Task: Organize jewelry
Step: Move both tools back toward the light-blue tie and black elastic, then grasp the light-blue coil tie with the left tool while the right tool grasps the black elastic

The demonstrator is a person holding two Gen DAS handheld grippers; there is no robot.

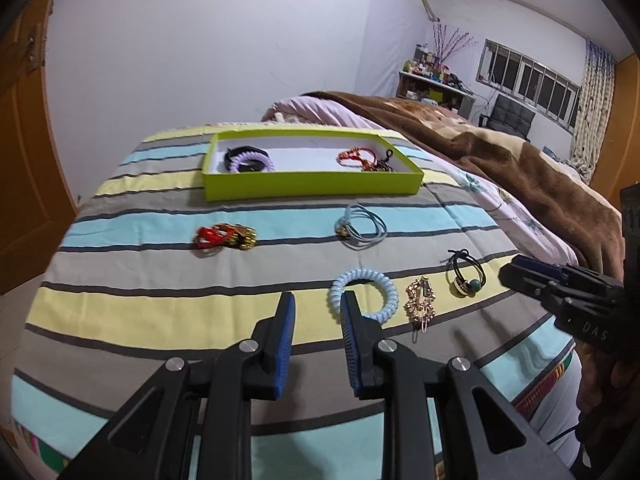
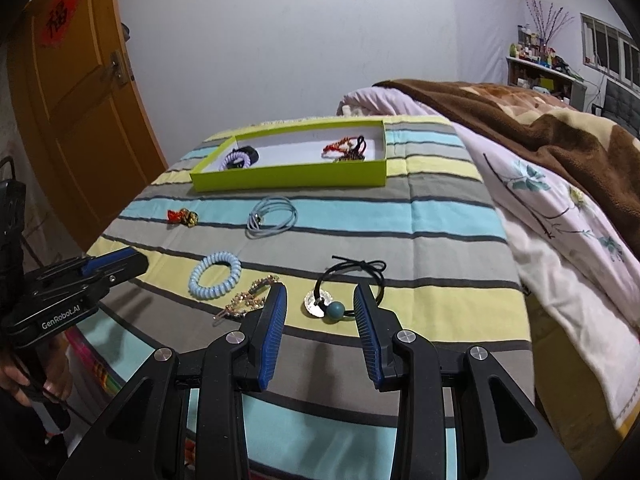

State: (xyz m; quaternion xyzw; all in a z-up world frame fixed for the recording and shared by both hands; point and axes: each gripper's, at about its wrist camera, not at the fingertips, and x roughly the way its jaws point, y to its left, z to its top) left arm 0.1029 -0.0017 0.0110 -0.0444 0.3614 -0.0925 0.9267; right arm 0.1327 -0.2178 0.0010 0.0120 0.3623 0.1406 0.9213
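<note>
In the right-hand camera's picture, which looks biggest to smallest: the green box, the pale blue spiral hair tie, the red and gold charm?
1. Green box
2. Pale blue spiral hair tie, though it lies nearer the camera
3. Red and gold charm

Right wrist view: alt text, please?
The open right gripper hovers over a black hair tie with a teal bead on a striped bedspread. Beyond lies a green tray holding jewelry.

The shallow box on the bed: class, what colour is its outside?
Lime green outside; the box shows best in the left wrist view.
</note>
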